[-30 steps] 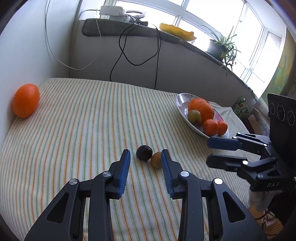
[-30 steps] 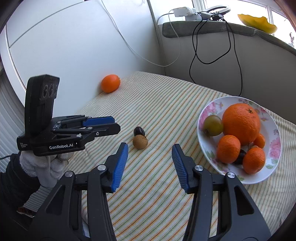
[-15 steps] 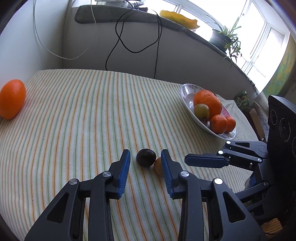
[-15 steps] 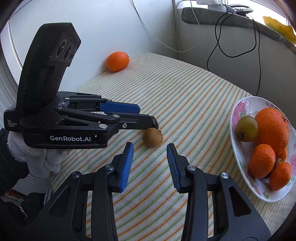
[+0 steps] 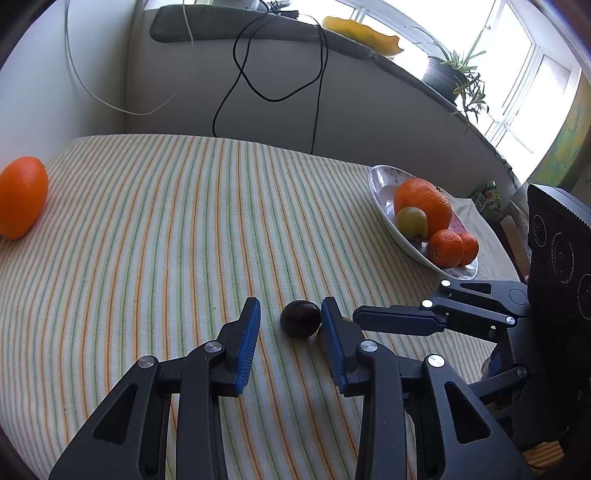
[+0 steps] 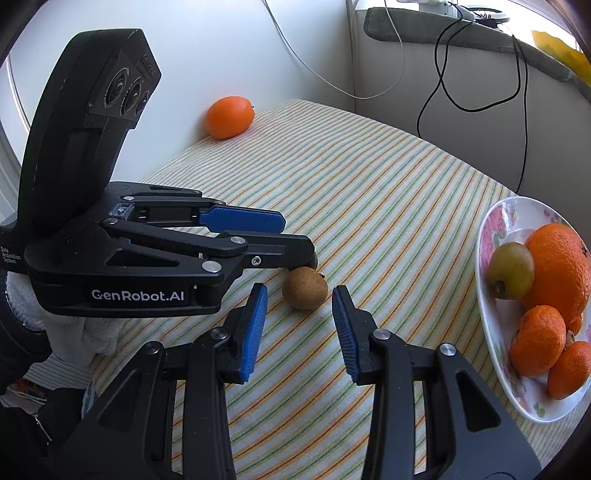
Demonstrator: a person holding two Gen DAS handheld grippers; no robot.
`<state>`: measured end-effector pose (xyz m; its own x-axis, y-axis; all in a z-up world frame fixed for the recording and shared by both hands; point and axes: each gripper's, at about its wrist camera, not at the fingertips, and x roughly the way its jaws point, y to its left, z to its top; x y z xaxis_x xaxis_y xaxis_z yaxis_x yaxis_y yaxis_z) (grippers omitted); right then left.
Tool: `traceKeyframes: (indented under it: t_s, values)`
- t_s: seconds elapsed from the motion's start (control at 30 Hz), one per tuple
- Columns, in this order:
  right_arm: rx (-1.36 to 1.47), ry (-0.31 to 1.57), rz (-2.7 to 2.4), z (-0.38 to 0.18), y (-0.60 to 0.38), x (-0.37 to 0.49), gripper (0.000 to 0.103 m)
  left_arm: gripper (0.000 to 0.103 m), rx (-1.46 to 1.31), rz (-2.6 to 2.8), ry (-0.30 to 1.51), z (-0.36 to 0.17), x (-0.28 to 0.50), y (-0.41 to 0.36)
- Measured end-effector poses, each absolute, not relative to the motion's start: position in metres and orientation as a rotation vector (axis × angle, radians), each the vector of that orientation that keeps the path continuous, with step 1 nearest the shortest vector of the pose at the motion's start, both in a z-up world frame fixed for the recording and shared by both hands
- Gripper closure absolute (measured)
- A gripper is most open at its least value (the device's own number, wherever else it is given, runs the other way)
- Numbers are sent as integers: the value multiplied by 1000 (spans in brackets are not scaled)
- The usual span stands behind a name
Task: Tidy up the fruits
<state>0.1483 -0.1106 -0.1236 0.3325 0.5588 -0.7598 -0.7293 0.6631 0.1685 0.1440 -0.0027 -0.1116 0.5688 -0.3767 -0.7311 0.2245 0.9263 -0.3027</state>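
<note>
A dark plum (image 5: pixel 300 323) lies on the striped cloth between the open fingertips of my left gripper (image 5: pixel 290 317), nearer the right finger. A small brown fruit (image 6: pixel 304 288) lies beside it, just ahead of my open right gripper (image 6: pixel 299 308); in the left wrist view it is mostly hidden behind the right finger. The left gripper's body (image 6: pixel 147 254) hides the plum in the right wrist view. A flowered plate (image 6: pixel 491 236) at the right holds a large orange (image 6: pixel 557 266), a green fruit (image 6: pixel 511 269) and small tangerines (image 6: pixel 537 339). A lone orange (image 5: pixel 20 201) lies at the far left by the wall.
The striped cloth (image 5: pixel 166 229) covers the table up to a grey wall with hanging black cables (image 5: pixel 280 81). A sill above carries a yellow dish (image 5: pixel 362 35) and a potted plant (image 5: pixel 454 77). The table edge drops off at the right.
Both grippers have moved forward and down toward the two small fruits. The plum now sits between the left fingertips, and the brown fruit is closer to the right gripper's fingers.
</note>
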Motion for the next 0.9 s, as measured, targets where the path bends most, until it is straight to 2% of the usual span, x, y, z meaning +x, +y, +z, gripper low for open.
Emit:
traceKeyframes:
  t_s: [0.07, 0.2, 0.53, 0.6, 0.9]
  values:
    - [-224, 903, 850, -126, -108, 149, 65, 71, -184, -362, 903, -111, 144, -3]
    - [-223, 902, 837, -127, -110, 150, 76, 71, -191, -370, 906, -111, 144, -3]
    - [-246, 892, 835, -126, -119, 141, 76, 71, -187, -371, 930, -121, 147, -13]
    - [-242, 891, 835, -126, -123, 139, 76, 80, -177, -363, 927, -124, 147, -15]
    - [-209, 879, 825, -120, -134, 136, 77, 80, -147, -354, 891, -114, 141, -21]
